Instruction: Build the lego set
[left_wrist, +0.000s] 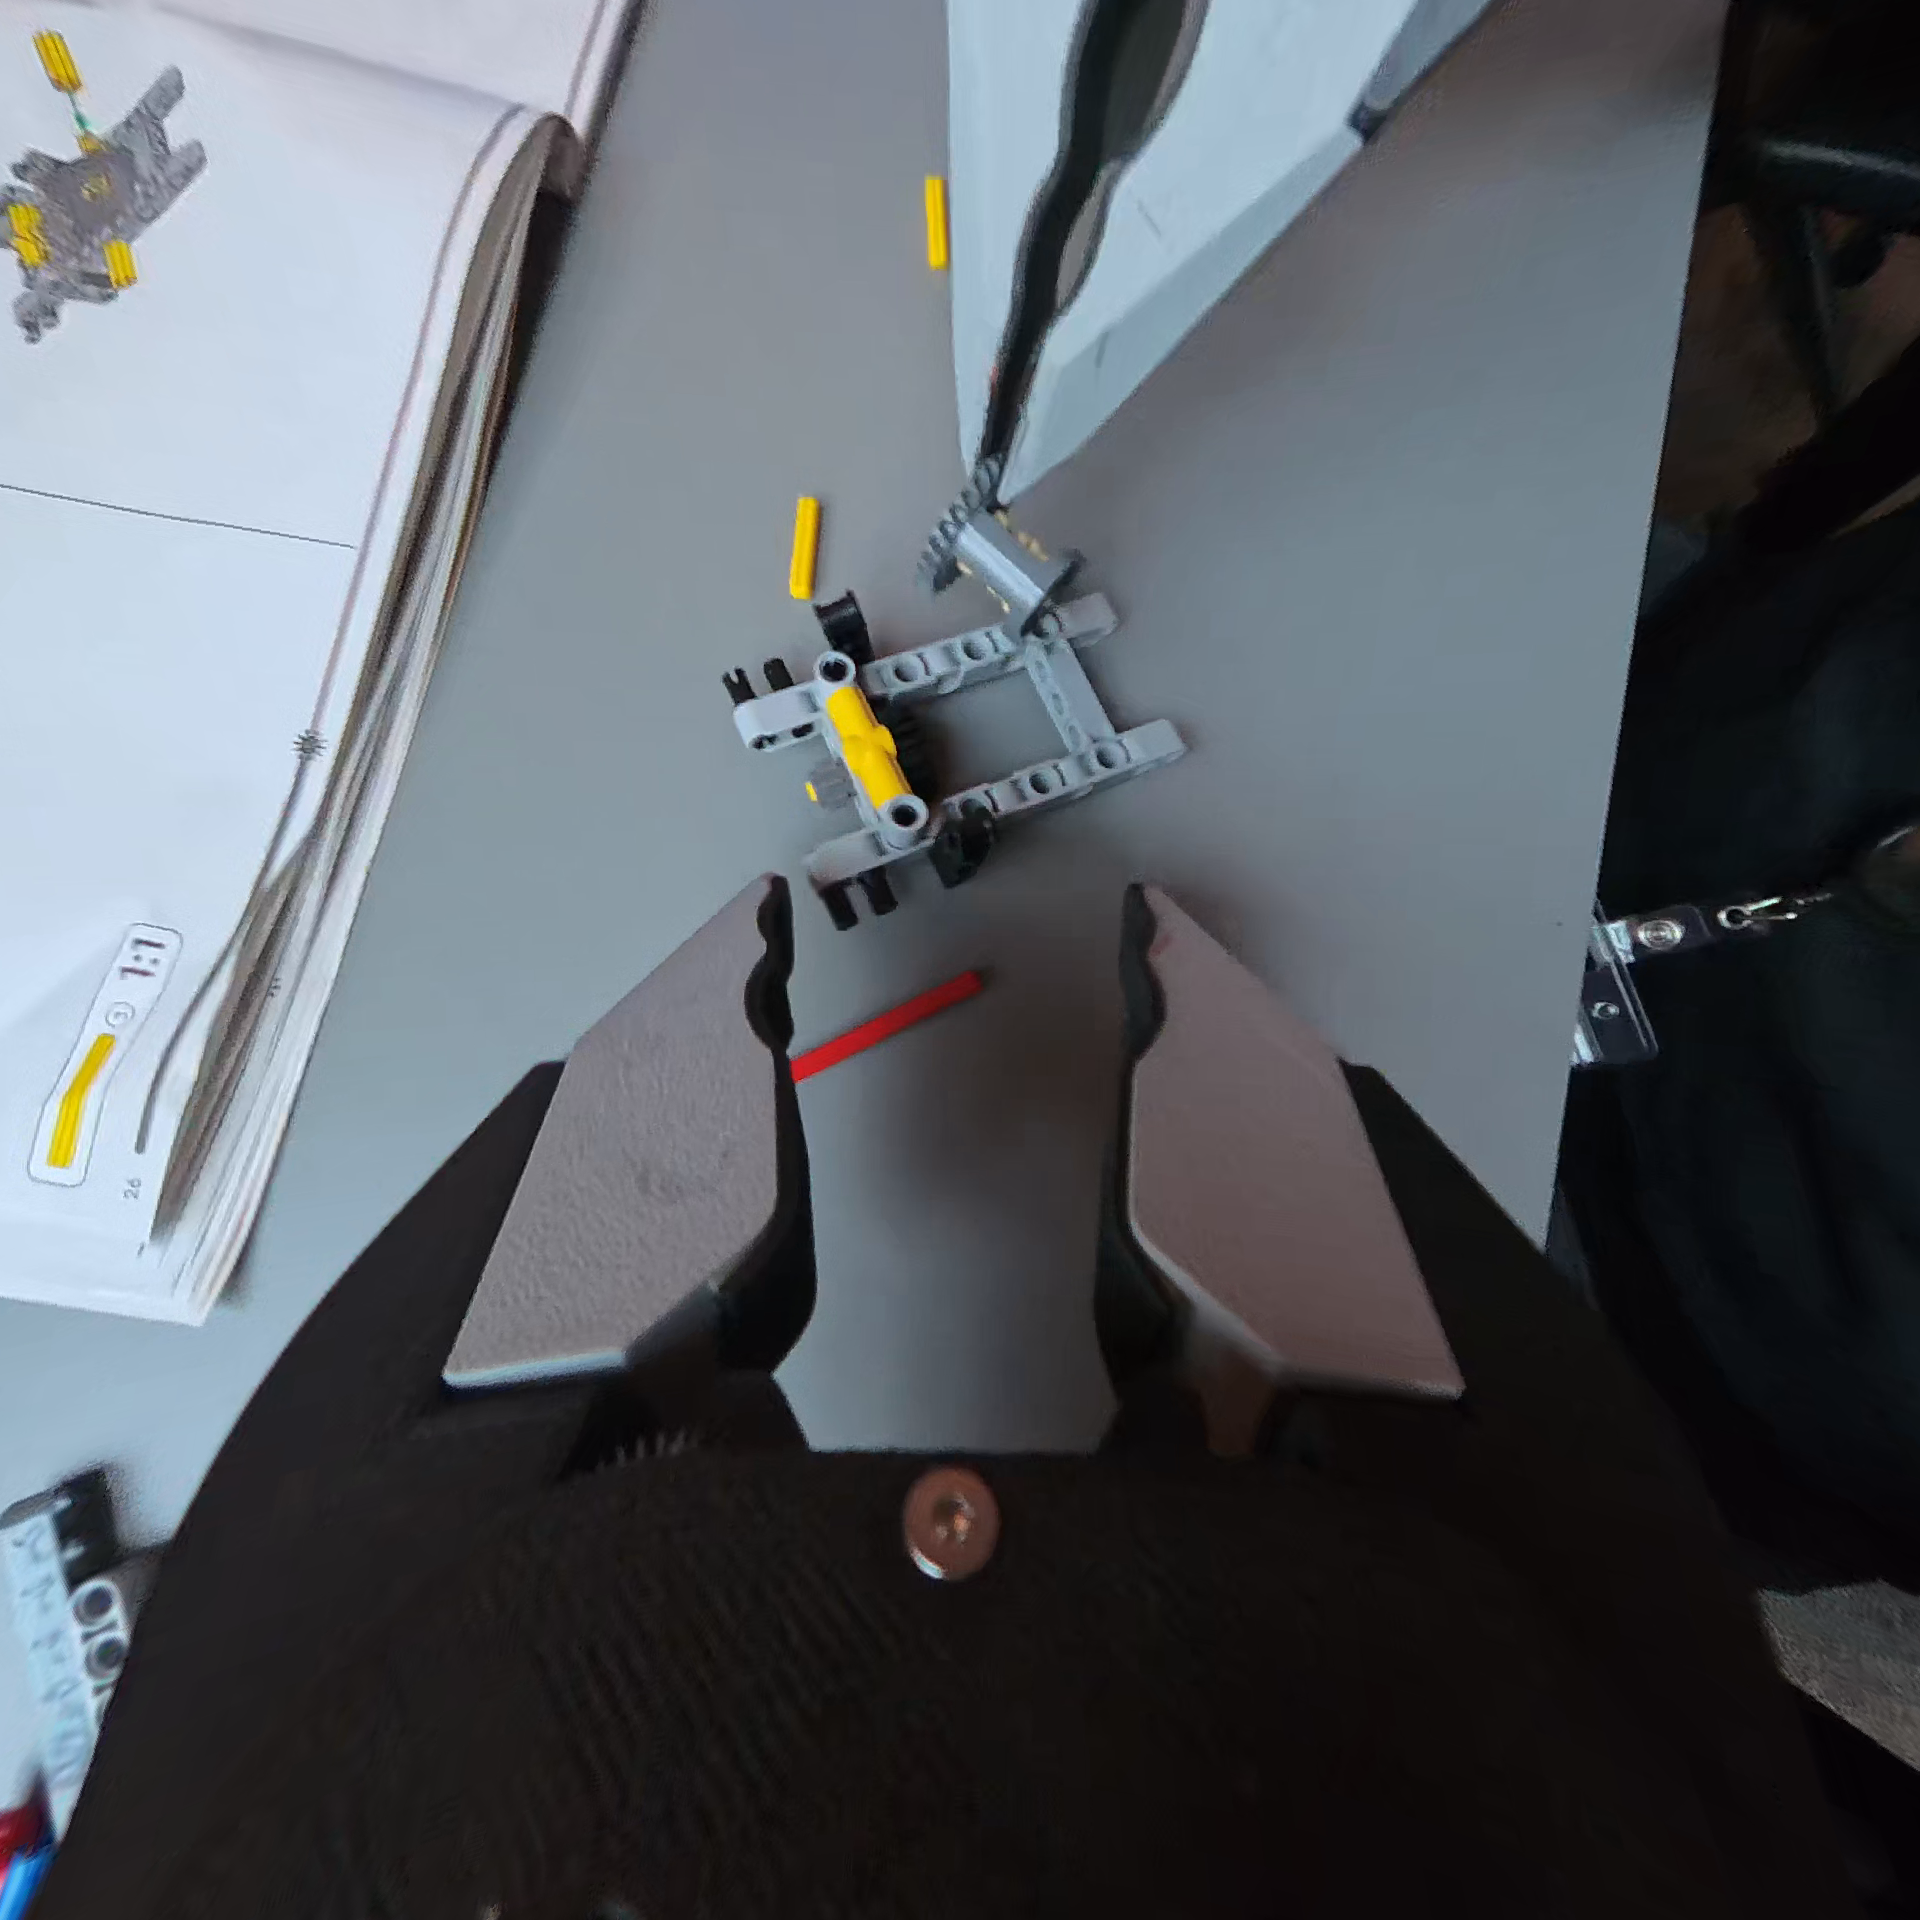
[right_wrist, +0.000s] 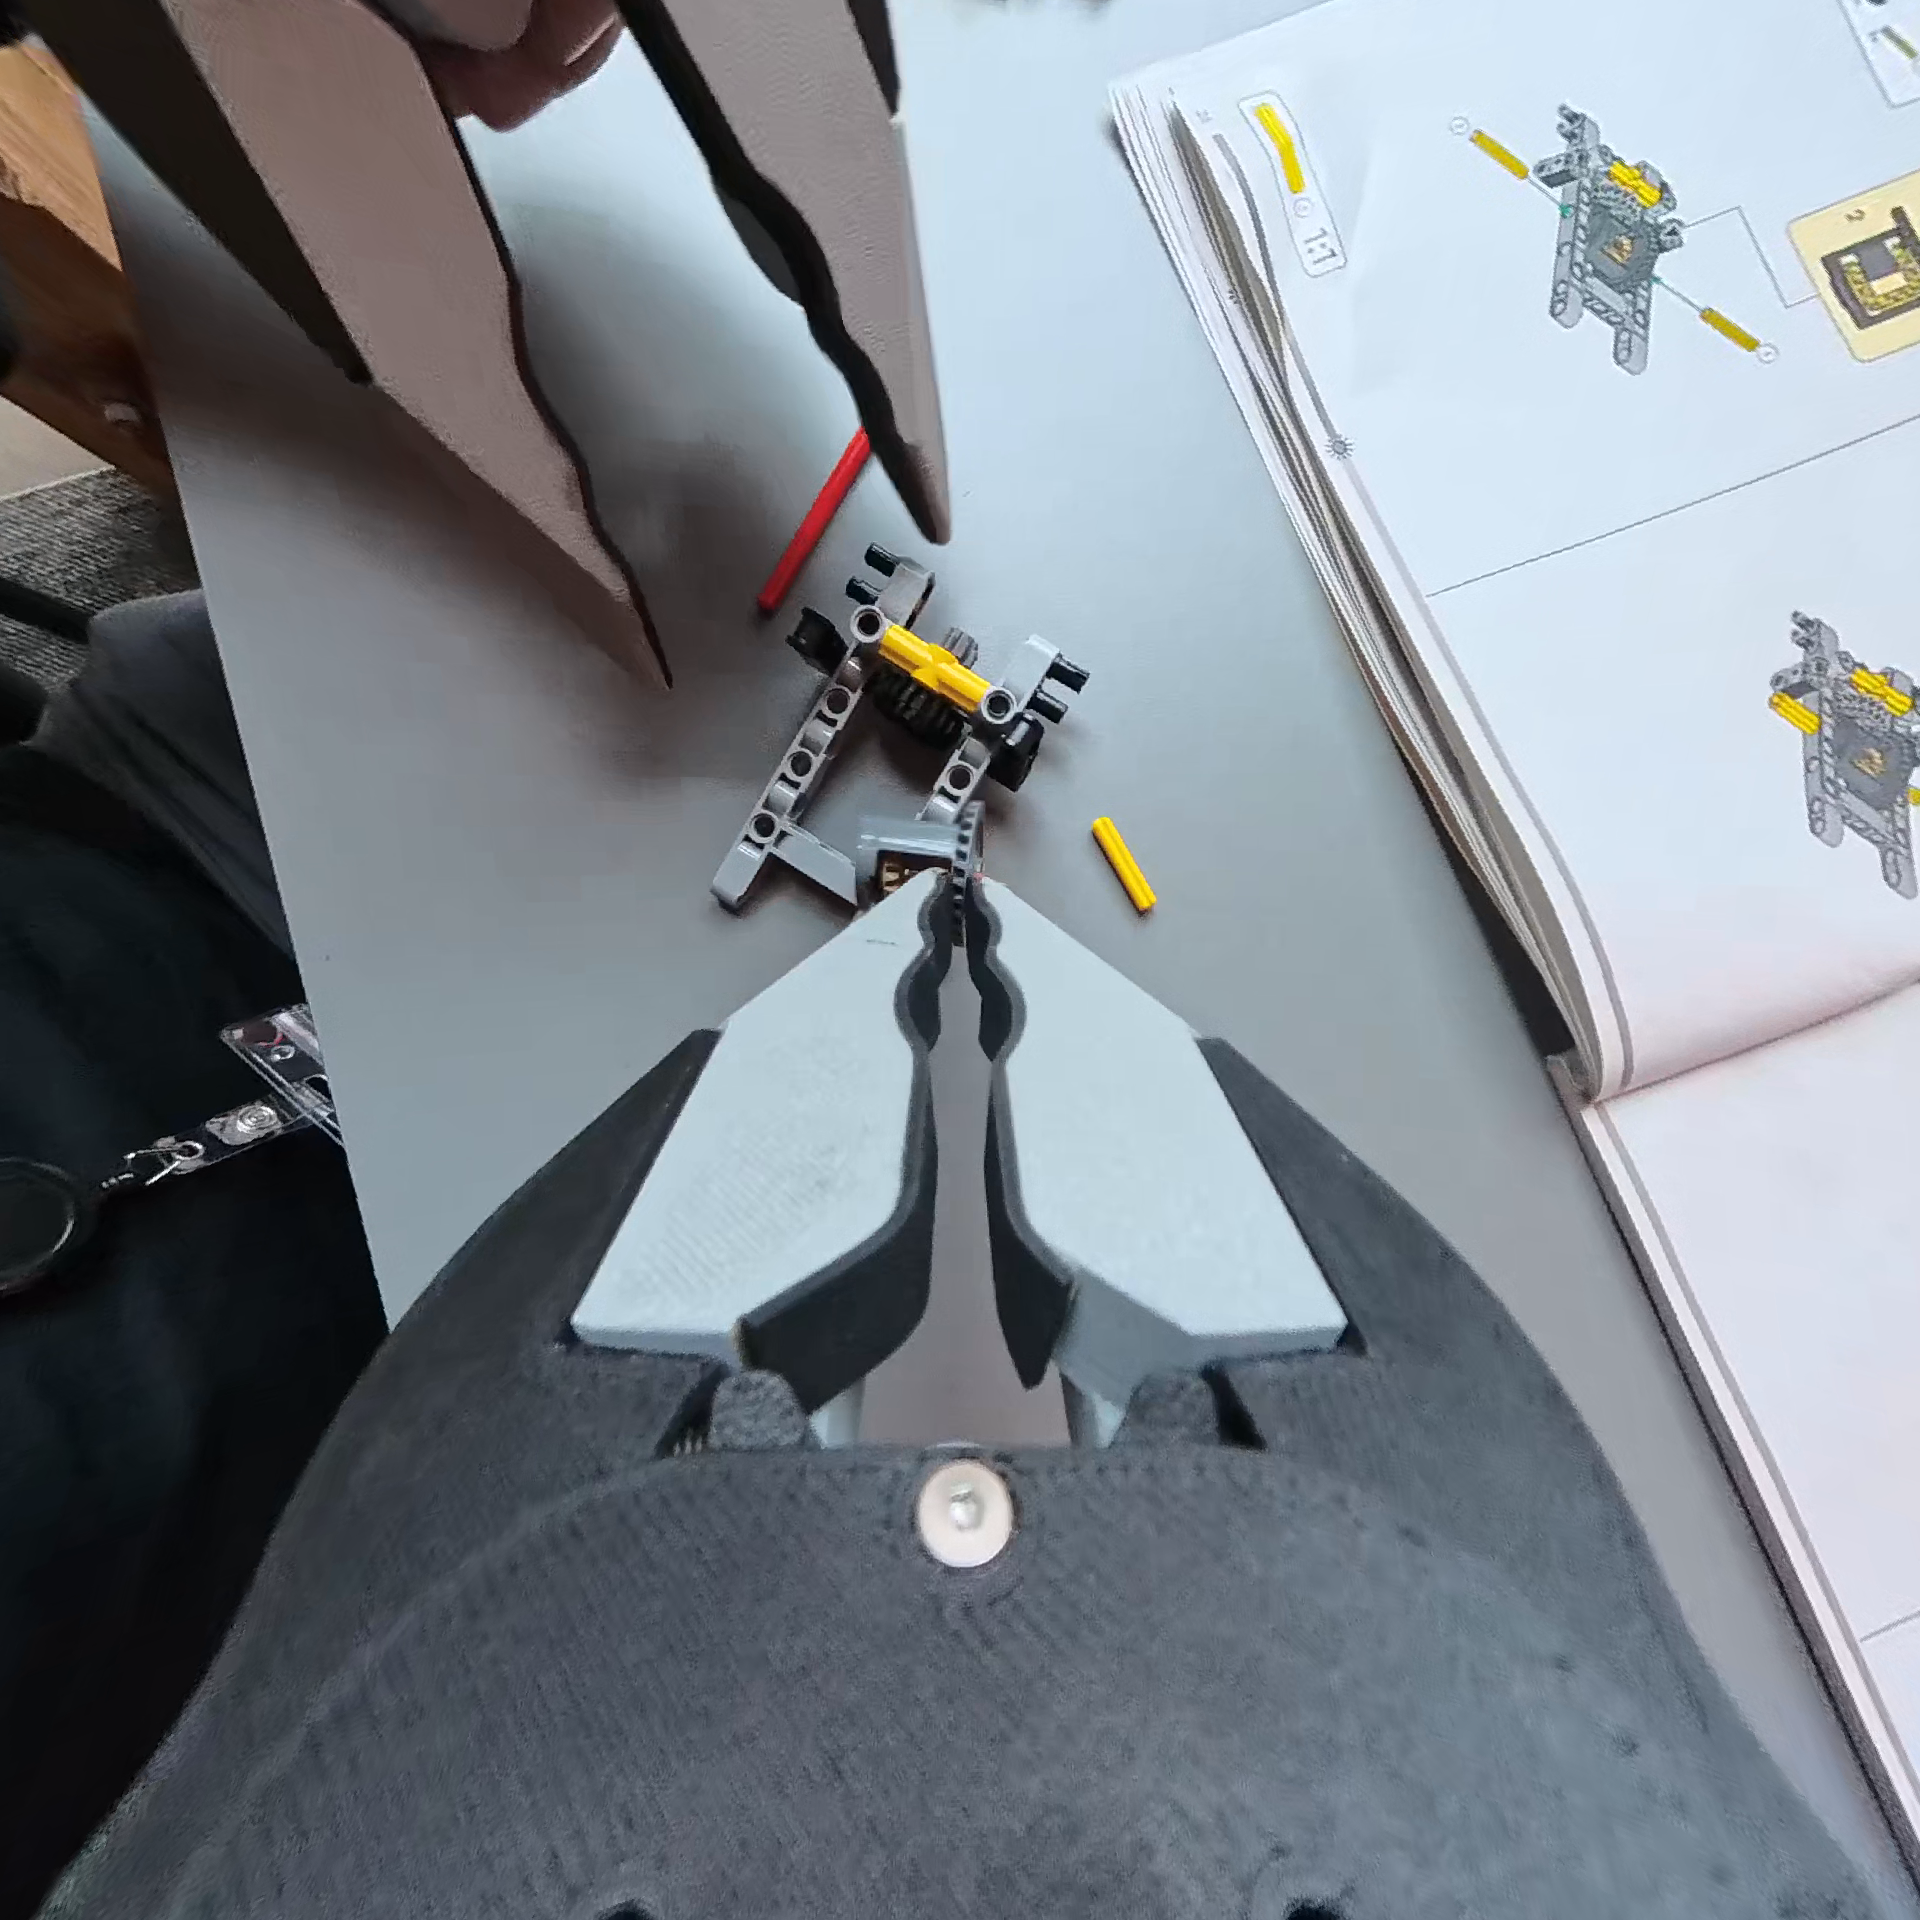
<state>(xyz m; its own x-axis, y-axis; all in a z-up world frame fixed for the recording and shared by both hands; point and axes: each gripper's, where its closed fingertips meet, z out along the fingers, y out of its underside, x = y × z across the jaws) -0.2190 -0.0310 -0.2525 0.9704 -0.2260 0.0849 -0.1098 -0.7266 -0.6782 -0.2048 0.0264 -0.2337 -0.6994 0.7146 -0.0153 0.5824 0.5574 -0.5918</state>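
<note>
A grey lego frame (left_wrist: 1049, 707) with a yellow connector (left_wrist: 868, 743) and black pins lies on the grey table; it also shows in the right wrist view (right_wrist: 821, 748). My right gripper (right_wrist: 956, 899) is shut on a dark toothed gear piece (right_wrist: 966, 842) at the frame's near end; in the left wrist view this gripper (left_wrist: 987, 483) comes down from the top onto the gear piece (left_wrist: 951, 540). My left gripper (left_wrist: 956, 914) is open and empty, just short of the frame, above a red axle (left_wrist: 894, 1018). In the right wrist view the left gripper (right_wrist: 800, 603) hangs over the red axle (right_wrist: 816, 520).
A yellow axle (left_wrist: 803, 545) lies beside the frame, also seen in the right wrist view (right_wrist: 1122, 864); another yellow axle (left_wrist: 935, 221) lies farther off. The open instruction booklet (left_wrist: 208, 623) (right_wrist: 1662, 520) fills one side. A person in dark clothes with a badge holder (right_wrist: 281, 1060) sits at the table edge (left_wrist: 1621, 727). The grippers' ends are close to 7 cm from one another.
</note>
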